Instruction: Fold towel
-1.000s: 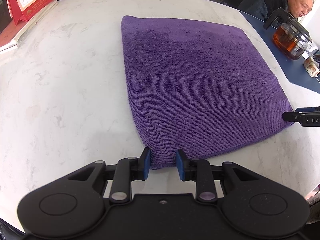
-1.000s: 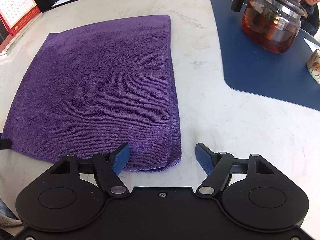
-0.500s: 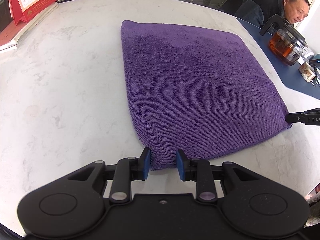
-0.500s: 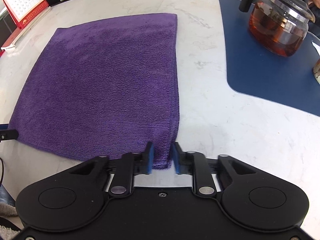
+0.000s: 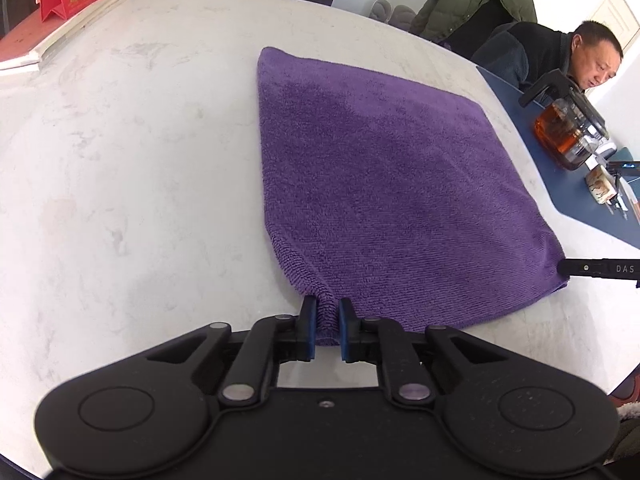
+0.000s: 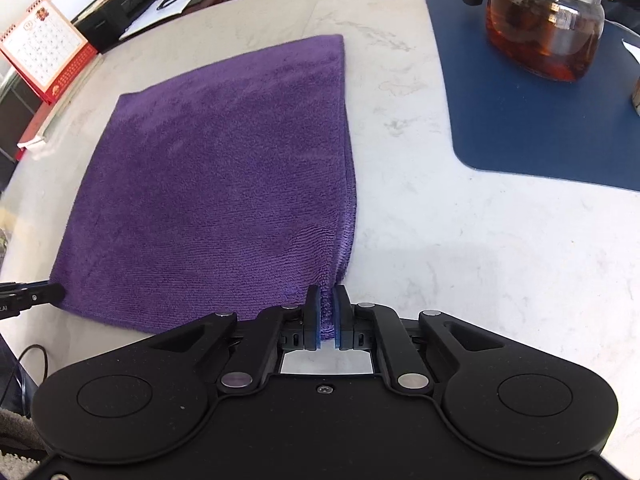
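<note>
A purple towel [image 5: 380, 184] lies spread on the white marble table [image 5: 120, 160]; it also shows in the right wrist view [image 6: 224, 184]. My left gripper [image 5: 327, 320] is shut on the towel's near left corner, which bunches up between the blue pads. My right gripper [image 6: 327, 308] is shut on the near right corner, lifted slightly off the table. The right gripper's tip shows in the left wrist view [image 5: 592, 269] at the towel's right corner. The left gripper's tip shows in the right wrist view [image 6: 36, 296] at the left corner.
A blue mat [image 6: 540, 120] lies to the right with a glass teapot [image 6: 548, 24] of dark tea on it. A man [image 5: 580, 56] sits at the far right. A red desk calendar [image 6: 44, 52] and papers stand at the far left edge.
My right gripper closed from open onto the near right corner. My left gripper tightened on the near left corner. Both corners have risen a little and the near edge puckers.
</note>
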A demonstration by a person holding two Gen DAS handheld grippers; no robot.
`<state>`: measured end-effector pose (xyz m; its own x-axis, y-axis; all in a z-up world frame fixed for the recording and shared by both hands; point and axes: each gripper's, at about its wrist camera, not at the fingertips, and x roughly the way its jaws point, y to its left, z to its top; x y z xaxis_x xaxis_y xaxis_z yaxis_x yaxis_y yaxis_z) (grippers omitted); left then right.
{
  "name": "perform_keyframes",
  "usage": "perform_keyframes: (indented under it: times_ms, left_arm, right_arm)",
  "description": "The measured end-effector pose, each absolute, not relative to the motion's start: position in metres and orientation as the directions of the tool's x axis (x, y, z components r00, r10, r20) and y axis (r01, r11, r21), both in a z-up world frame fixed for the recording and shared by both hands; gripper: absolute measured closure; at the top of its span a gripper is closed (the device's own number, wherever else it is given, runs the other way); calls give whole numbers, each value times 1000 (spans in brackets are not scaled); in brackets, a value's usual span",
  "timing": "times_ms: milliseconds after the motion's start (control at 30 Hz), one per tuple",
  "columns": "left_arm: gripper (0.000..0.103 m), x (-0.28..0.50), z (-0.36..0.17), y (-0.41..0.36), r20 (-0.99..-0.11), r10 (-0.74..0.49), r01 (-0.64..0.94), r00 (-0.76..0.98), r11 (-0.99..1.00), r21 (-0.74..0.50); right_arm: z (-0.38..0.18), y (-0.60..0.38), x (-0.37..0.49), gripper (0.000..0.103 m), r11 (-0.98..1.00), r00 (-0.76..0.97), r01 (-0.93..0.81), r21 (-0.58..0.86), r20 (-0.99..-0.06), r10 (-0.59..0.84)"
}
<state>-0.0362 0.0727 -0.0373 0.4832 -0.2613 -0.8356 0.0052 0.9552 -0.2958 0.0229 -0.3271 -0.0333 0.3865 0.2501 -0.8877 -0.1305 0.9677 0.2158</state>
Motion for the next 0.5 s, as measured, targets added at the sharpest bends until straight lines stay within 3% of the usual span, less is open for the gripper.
perform_keyframes:
  times_ms: [500]
  left_arm:
    - [97,-15,-18,93,-767,-339,-9,545,912,-410]
  right_arm:
    - [-9,-335,32,98,952,443,-117,281,-843,304]
